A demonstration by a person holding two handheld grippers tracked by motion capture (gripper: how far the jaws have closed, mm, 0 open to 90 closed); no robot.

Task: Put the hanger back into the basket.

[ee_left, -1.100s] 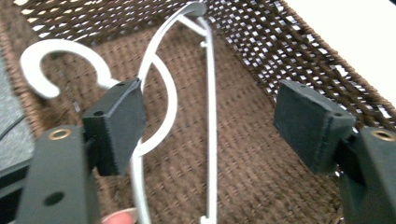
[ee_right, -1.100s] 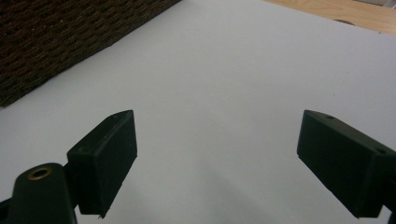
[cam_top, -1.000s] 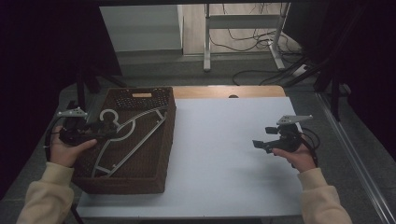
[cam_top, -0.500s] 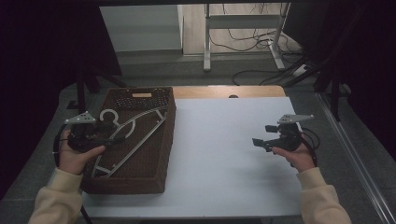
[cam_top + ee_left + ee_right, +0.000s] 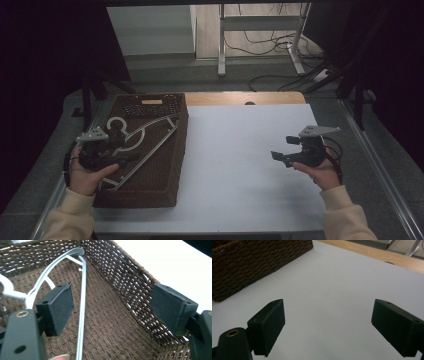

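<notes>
A white clothes hanger lies flat inside a dark brown woven basket, hook toward the far end, at the white surface's left.

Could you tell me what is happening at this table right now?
A person holds a gripper in each hand. The left gripper is open and reaches into a brown wicker basket at the left of the table, with its jaws on either side of the bar of a white hanger lying inside; nothing is gripped yet. The right gripper is open and empty, held above the white tabletop well away from the basket.
</notes>
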